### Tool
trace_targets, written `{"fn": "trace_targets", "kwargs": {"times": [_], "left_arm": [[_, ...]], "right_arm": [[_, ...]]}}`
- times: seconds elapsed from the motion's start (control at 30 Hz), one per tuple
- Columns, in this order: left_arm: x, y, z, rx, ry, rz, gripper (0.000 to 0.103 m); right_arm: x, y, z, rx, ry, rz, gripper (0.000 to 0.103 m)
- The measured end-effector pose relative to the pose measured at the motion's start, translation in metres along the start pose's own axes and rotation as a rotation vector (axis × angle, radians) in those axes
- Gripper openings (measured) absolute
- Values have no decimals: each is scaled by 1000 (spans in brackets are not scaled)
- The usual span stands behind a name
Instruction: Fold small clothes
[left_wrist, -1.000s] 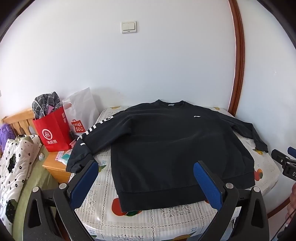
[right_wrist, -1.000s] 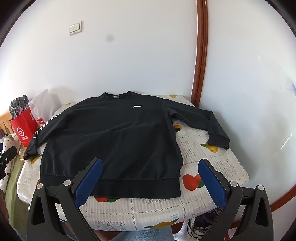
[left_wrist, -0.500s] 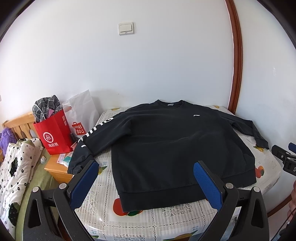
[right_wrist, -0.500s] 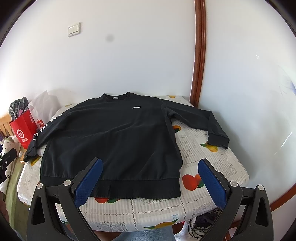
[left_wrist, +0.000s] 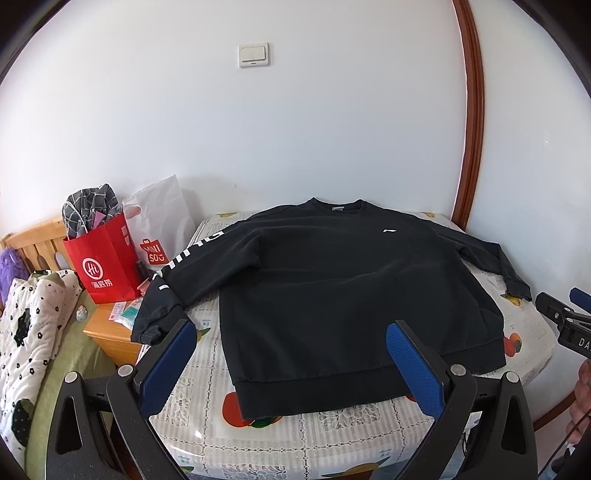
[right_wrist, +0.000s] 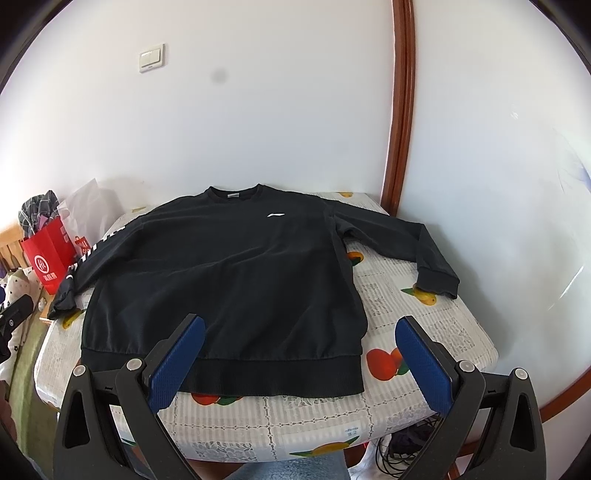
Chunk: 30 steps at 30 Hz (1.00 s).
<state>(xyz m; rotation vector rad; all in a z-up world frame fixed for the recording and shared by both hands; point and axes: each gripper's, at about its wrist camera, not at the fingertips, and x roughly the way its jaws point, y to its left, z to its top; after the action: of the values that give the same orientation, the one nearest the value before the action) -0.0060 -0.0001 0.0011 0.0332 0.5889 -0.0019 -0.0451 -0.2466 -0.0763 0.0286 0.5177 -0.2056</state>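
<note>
A black sweatshirt (left_wrist: 347, 295) (right_wrist: 229, 280) lies flat and face up on a table with a fruit-print cloth (left_wrist: 332, 443) (right_wrist: 424, 314), both sleeves spread out. Its left sleeve (left_wrist: 177, 284) with white lettering hangs over the table's left edge. The right sleeve (right_wrist: 406, 243) rests on the cloth. My left gripper (left_wrist: 291, 350) is open, hovering near the hem, nothing between its blue pads. My right gripper (right_wrist: 299, 350) is open too, above the hem's right part. The right gripper's tip (left_wrist: 565, 317) shows at the right edge of the left wrist view.
A red paper bag (left_wrist: 107, 258) with checked cloth and a white bag (left_wrist: 162, 221) stand on a wooden bedside stand (left_wrist: 110, 339) left of the table. A quilt (left_wrist: 26, 325) lies at far left. Cables (right_wrist: 413, 446) hang under the table's right front. A wooden door frame (right_wrist: 400, 110) rises behind.
Both views have drifted slightly; the sweatshirt sits a little lower and closer in the frames. Both grippers stay open and nothing was touched.
</note>
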Motion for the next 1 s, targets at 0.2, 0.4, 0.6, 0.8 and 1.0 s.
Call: {"fn": "trace_targets", "kwargs": {"times": [0.2,0.4,0.6,0.8,1.0], "left_arm": [[0,2,0,-3,1,-1,103],[0,2,1,-2,0,-1,103],[-1,3,2,-2,0,-1,103],[-1,4,2,-1,0,-1,103],[-1,4,3,-2,0,-2,103]], "right_arm": [[-1,2,1,-2,-3,0,102],[0,3,1,-6,-6,2,102],[1,5,1,-13,-6,3,102],[0,6,0,-18,-9,3,102],[-1,6,0,-18,-10,2,102]]}}
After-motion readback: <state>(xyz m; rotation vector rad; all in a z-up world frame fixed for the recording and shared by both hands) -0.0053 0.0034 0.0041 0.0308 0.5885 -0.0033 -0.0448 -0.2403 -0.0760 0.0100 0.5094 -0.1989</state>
